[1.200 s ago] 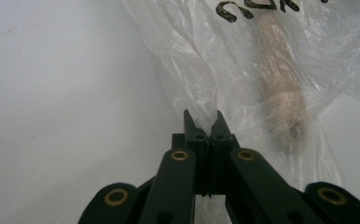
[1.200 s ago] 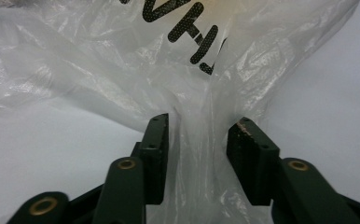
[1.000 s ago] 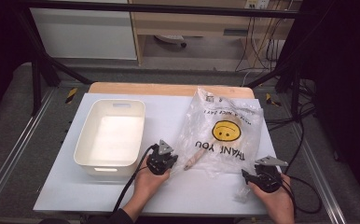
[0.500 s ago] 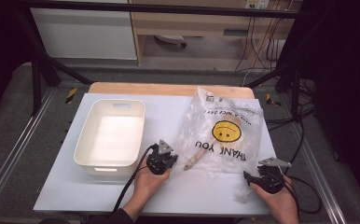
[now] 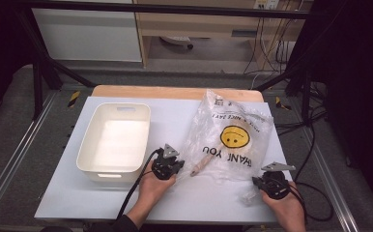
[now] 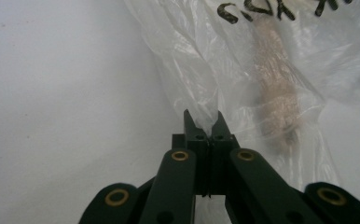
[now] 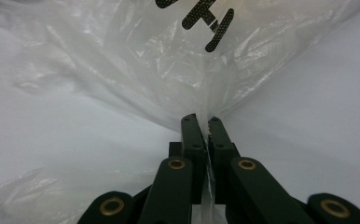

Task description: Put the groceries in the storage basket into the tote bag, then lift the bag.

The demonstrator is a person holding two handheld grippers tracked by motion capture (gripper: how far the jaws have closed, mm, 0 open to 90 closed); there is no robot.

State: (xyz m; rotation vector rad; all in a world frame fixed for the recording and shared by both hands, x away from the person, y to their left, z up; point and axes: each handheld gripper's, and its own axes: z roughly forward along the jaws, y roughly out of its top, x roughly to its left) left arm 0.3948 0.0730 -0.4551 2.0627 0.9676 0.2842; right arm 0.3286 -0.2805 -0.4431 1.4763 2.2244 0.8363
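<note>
A clear plastic bag with a yellow smiley face and black "THANK YOU" print lies on the white table top. Inside it a pale wooden-handled tool shows through the film. My left gripper is shut on the bag's near left edge. My right gripper is shut on the bag's near right handle, and the film fans out ahead of its jaws.
A white plastic bin stands empty at the left of the table, close beside my left hand. A wooden strip runs along the table's far edge. Cables trail off the right side.
The right gripper has drifted slightly right and toward the near edge, still holding the bag. The left gripper has stayed put.
</note>
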